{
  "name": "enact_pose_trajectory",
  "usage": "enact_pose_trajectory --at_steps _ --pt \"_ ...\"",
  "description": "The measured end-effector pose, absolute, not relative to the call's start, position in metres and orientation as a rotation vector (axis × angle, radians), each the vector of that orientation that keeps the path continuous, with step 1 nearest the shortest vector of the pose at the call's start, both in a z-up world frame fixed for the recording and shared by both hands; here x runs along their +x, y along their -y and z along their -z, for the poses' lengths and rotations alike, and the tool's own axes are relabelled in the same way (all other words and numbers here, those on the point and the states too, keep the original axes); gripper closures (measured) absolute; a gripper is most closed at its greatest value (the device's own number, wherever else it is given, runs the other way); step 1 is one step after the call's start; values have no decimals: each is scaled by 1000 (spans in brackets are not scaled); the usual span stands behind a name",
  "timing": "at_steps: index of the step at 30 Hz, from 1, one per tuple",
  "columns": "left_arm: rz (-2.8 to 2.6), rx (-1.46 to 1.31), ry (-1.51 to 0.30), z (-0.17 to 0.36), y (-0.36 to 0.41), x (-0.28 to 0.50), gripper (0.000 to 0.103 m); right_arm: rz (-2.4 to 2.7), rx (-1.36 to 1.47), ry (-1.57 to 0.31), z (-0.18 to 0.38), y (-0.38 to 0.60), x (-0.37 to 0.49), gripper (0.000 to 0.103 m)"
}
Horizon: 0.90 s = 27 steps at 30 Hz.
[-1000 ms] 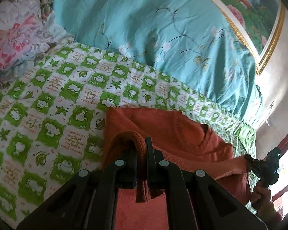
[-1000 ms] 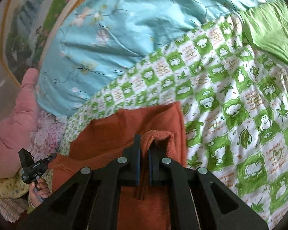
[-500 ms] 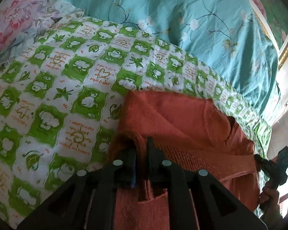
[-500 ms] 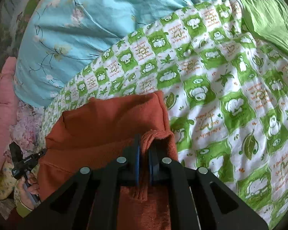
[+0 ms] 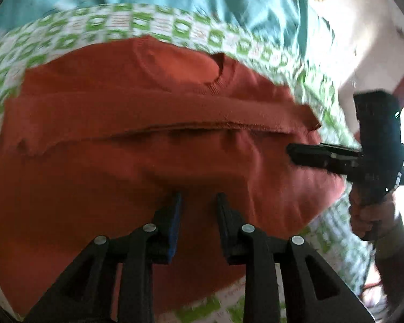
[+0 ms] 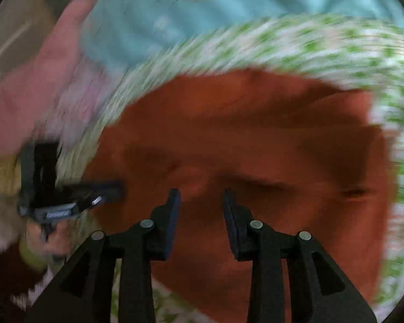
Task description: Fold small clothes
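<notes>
Sweater [image 5: 137, 167], orange, lies folded on the bed's checked sheet [image 5: 99, 24], long axis crosswise ahead; my left gripper [image 5: 198, 210] and right gripper [image 6: 202, 210] hover equally near, jaws apart, empty.

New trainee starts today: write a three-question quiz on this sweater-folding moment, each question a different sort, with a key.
1. True or false: the left gripper is clamped on the orange sweater.
2. Which end of the sweater lies farthest from the left wrist camera? A) the neckline B) the bottom hem C) a cuff
3. Fill in: the sweater lies on a green and white ____ blanket.

Key:
1. False; its fingers stand apart above the cloth, as do those of the right gripper.
2. A
3. checked
</notes>
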State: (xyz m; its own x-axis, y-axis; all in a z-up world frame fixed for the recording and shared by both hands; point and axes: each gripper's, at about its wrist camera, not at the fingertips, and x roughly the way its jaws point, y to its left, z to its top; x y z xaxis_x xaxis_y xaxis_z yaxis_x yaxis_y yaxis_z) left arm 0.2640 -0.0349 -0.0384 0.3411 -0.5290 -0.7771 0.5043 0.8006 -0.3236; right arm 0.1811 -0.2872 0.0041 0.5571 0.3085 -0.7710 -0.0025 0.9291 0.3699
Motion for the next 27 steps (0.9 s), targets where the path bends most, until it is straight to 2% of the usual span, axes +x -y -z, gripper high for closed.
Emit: enact_pose_trajectory --at_steps 4,6,9,11,13,16,21,27 --pt "674 -3 -1043 39 38 297 82 -94 227 -1054 18 288 202 69" --pt "679 -5 -1058 40 39 315 91 -63 284 -1040 22 311 210 71" --pt "593 36 -1022 30 27 344 93 21 310 -994 16 340 220 72" --pt "534 20 -999 22 15 365 93 116 286 -943 4 357 226 71" --pt "391 -13 -958 11 -6 392 89 222 277 -898 -8 375 228 69" --pt "281 -137 -946 5 -40 416 87 309 396 -837 -18 413 221 69" --pt "262 -257 -938 3 -71 406 87 292 447 -817 -26 417 197 69" --pt "277 -270 -937 4 -74 346 85 230 465 -806 -35 393 160 68"
